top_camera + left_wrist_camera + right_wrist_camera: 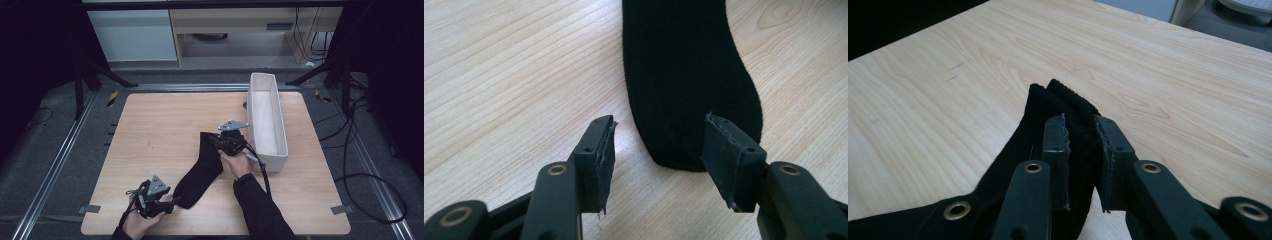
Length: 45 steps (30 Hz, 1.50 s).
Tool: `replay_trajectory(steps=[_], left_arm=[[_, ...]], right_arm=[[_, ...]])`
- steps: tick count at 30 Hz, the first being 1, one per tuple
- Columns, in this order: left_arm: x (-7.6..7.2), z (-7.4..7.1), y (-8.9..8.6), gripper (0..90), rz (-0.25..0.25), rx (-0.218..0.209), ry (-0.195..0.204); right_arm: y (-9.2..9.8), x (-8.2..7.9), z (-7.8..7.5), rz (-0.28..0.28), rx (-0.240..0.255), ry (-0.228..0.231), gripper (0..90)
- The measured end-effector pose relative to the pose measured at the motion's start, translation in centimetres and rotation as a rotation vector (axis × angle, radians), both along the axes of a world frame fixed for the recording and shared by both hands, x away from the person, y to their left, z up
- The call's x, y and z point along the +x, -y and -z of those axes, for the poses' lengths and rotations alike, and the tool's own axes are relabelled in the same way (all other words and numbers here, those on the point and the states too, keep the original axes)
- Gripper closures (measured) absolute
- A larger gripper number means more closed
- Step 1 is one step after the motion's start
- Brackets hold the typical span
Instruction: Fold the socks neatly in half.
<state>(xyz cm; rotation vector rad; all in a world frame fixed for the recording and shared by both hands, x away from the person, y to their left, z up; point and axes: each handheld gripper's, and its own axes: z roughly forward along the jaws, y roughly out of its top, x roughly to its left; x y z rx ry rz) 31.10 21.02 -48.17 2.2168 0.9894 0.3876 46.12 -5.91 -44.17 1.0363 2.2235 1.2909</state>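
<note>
- Closest to me, my left gripper (656,145) sits at the near edge of the wooden table (150,130); its jaws are let go and wide apart
- The toe end of the black sock (684,70) lies flat on the wood between those jaws, and I can't tell if the pads touch it
- My right gripper (1082,150) is pinched on the sock's open cuff end, lifting it a little off the table
- In the high view the sock (202,167) runs from one gripper to the other
- A long white box (267,117) stands near the right edge, just beside my right hand (237,162)
</note>
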Motion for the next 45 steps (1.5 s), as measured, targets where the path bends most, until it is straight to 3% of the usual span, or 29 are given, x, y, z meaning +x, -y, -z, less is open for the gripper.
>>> replay_trajectory(steps=[16, 20, 24, 30, 36, 45], left_arm=[[0.5, 0.7, 0.6, 46.1, -0.020, 0.016, -0.003], [0.4, 0.6, 0.6, 44.9, -0.020, 0.006, -0.002], [-0.3, -0.4, -0.2, 40.2, -0.031, -0.031, 0.008], [-1.6, -0.5, -0.3, 39.8, 0.000, 0.012, 0.013], [-1.2, 0.4, 0.1, 41.5, 0.007, 0.034, -0.016], [-0.6, 0.8, 0.2, 41.5, -0.005, 0.027, 0.001]], right_arm=[[-1.5, -5.1, -1.1, -0.163, 0.012, 0.042, 77.4], [-2.0, -6.3, -0.6, -0.198, 0.013, 0.037, 77.4], [-2.3, -7.1, 0.1, -0.217, 0.013, 0.024, 77.4], [-2.6, -8.0, 1.1, -0.231, 0.008, 0.005, 77.3], [-2.9, -8.8, 1.6, -0.252, 0.014, 0.002, 77.2], [-4.2, -9.8, 2.4, -0.286, 0.006, -0.002, 77.0]])
